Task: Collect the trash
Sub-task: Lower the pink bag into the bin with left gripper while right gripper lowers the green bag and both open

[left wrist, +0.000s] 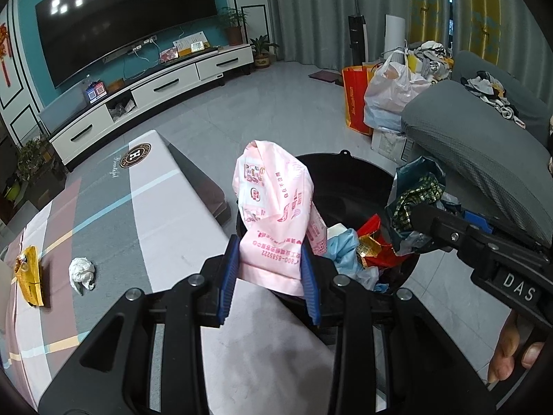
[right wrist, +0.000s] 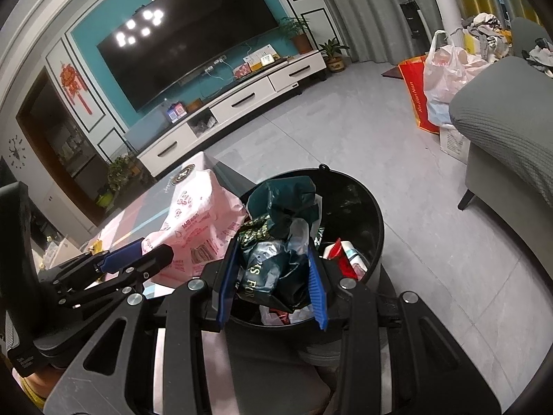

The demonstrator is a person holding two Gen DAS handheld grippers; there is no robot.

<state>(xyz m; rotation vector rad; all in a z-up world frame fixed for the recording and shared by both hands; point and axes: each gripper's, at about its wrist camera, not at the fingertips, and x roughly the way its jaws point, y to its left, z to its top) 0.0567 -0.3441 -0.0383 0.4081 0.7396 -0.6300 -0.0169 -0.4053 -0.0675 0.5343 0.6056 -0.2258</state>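
Note:
My left gripper (left wrist: 269, 269) is shut on a pink printed plastic bag (left wrist: 276, 214), held upright at the near edge of the black trash bin (left wrist: 331, 162). My right gripper (right wrist: 273, 273) is shut on a crumpled dark green wrapper (right wrist: 276, 242) over the bin (right wrist: 373, 214). The bin holds red, blue and white wrappers (left wrist: 366, 249). The right gripper also shows in the left wrist view (left wrist: 414, 221) with its wrapper (left wrist: 418, 190). A crumpled white tissue (left wrist: 81, 272) and a yellow packet (left wrist: 29, 273) lie on the table (left wrist: 114, 242).
The bin stands on the floor beside the table's corner. A grey sofa (left wrist: 477, 145) is to the right, with bags (left wrist: 390, 93) beyond it. A TV stand (left wrist: 155, 93) runs along the far wall.

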